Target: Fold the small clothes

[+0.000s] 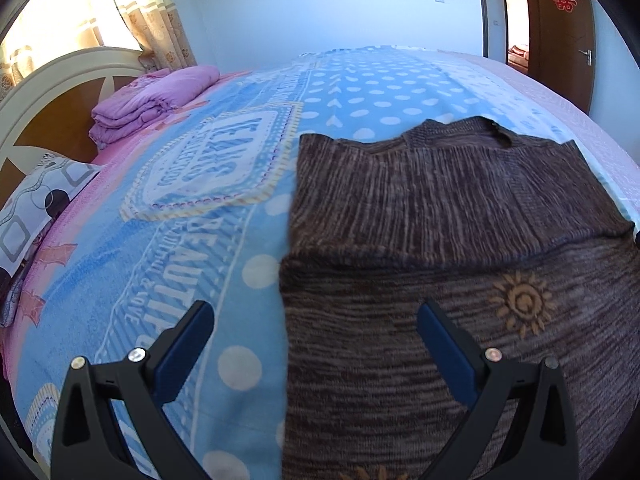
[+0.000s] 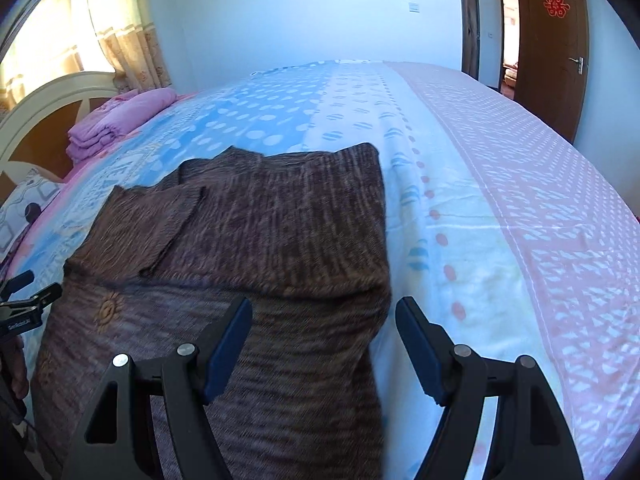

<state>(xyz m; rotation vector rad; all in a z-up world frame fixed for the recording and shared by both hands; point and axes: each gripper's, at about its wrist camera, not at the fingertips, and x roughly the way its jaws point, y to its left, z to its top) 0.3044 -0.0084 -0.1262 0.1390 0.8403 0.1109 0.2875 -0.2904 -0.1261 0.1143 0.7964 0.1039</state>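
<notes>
Both my left gripper [image 1: 316, 344] and right gripper [image 2: 324, 344] gape empty over the brown sweater [image 1: 460, 280], seemingly sleeves-in, final folds left.

One brown sweater [image 1: 440, 248] lies on one bed [image 1: 352, 92], with two grippers over its near edge: the left gripper [image 1: 316, 340] and the right gripper [image 2: 324, 340]. Two orange suns [image 1: 522, 305] show on the sweater. Toward the bed's headboard [image 1: 60, 84] sit one folded purple quilt [image 1: 156, 100] and one patterned pillow [image 1: 36, 208]; beyond the bed stands one brown door [image 1: 568, 32].
</notes>
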